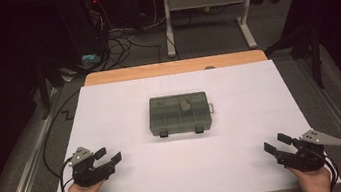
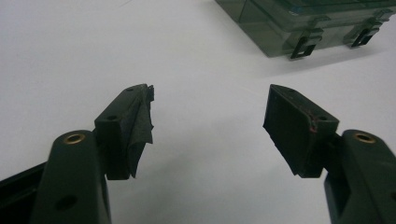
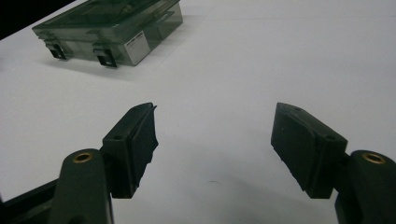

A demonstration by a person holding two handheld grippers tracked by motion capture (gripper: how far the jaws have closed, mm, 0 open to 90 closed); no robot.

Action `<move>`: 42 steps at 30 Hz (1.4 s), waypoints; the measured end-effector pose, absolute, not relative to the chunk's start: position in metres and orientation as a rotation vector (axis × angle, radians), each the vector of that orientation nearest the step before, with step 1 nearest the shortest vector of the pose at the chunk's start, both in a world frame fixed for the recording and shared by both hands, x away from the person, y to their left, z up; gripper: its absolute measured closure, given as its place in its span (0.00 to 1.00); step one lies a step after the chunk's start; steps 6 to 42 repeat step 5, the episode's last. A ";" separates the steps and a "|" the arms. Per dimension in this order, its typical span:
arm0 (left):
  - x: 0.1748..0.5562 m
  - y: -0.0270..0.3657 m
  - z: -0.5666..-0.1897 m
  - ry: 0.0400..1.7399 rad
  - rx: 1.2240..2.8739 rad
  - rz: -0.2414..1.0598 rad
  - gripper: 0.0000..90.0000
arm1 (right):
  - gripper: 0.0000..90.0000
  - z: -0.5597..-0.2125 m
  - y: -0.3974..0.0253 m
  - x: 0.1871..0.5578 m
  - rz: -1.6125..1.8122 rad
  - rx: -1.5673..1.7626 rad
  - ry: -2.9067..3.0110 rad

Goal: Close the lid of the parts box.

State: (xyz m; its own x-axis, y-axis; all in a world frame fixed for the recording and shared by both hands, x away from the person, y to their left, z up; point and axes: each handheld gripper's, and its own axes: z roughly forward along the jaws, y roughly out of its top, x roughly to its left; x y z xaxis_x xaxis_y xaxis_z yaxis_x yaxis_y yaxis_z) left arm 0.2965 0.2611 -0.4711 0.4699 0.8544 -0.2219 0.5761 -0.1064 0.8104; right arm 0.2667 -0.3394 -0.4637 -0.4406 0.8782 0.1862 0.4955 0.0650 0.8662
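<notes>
The left gripper [image 1: 107,155] is resting at the near left corner of the white table [image 1: 120,113], its jaws standing wide apart with nothing between them. Ahead of it and off to its right, well apart, a smoky translucent compartment box [image 1: 179,113] is lying flat with its lid down, two black latches [image 1: 163,134] facing the person. The right gripper [image 1: 277,142] is sitting at the near right corner, jaws likewise spread and empty, the box ahead to its left.
</notes>
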 end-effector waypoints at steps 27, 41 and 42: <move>0.297 0.260 -0.471 1.209 1.807 0.381 0.36 | 0.34 -0.464 -0.340 0.267 1.340 1.371 1.962; 0.297 0.260 -0.471 1.209 1.807 0.381 0.36 | 0.34 -0.464 -0.340 0.267 1.340 1.371 1.962; 0.297 0.260 -0.471 1.209 1.807 0.381 0.36 | 0.34 -0.464 -0.340 0.267 1.340 1.371 1.962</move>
